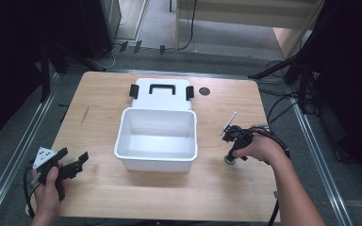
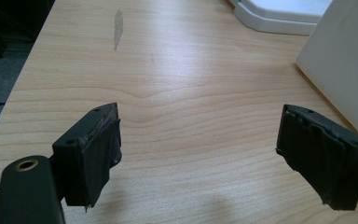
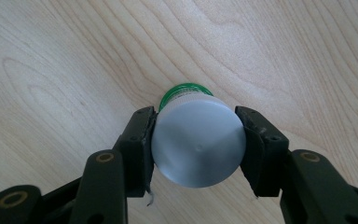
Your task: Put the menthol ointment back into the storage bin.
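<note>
Right gripper (image 3: 196,144) jaws clamped on bottle (image 3: 198,142) sides, near right of desk (image 1: 226,188); likely light, stiff, smooth plastic, may slip. Left gripper (image 2: 198,154) jaws apart.

Bright overhead light, table (image 2: 177,70) glare, dark surroundings, slightly soft focus.

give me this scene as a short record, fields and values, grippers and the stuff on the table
right gripper: fingers shut on the bottle, from above
bottle: small, white cap, green rim at its base, upright on the table
left gripper: open, nothing between its fingers, low over the wood
white bin: open, nothing inside, mid-table
lid: flat behind the bin, black handle and clips
table: light wood
</note>
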